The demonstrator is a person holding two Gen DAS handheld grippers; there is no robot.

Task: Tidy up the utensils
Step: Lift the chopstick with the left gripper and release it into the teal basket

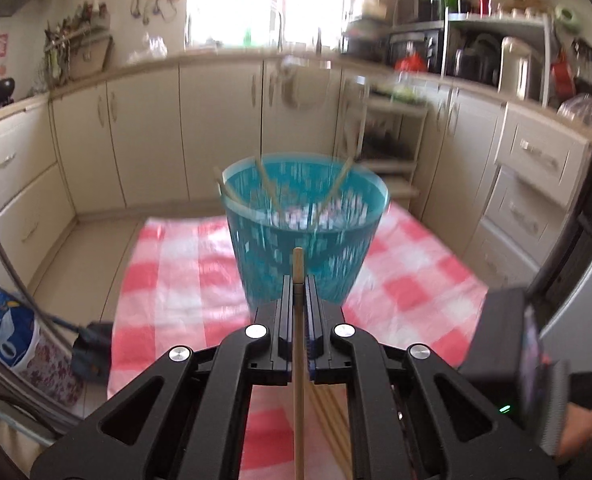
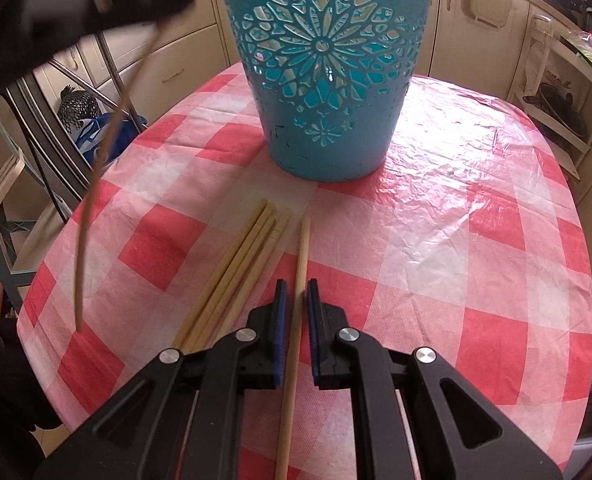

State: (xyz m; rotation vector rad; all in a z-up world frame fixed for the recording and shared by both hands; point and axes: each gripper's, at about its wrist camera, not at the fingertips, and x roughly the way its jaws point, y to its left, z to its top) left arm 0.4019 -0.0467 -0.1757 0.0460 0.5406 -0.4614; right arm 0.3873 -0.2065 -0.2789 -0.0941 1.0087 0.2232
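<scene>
Your left gripper (image 1: 298,284) is clamped on a single wooden chopstick (image 1: 298,360), which runs lengthwise between its two pads with the tip poking out just past them. That tip sits in front of the teal basket (image 1: 304,224), below its rim and against its near wall as this blurred left wrist view shows it. The teal basket is a tall cutout-pattern pot standing on the red and white checked tablecloth (image 1: 175,264), and three chopsticks in the basket (image 1: 269,192) lean against its inner wall, their ends above the rim. Your right gripper (image 2: 296,296) is low over the tablecloth on the near side of the basket, its jaws parted with a lone chopstick (image 2: 299,280) lying on the cloth between them; gaps show on both sides of the stick, so nothing is gripped. Just left of that stick, a bundle of chopsticks (image 2: 239,264) lies flat on the cloth, their far ends pointing toward the basket's base and stopping short of it. In the right wrist view your left gripper appears as a dark blur left of the basket, its chopstick hanging down above the tablecloth's left edge.
</scene>
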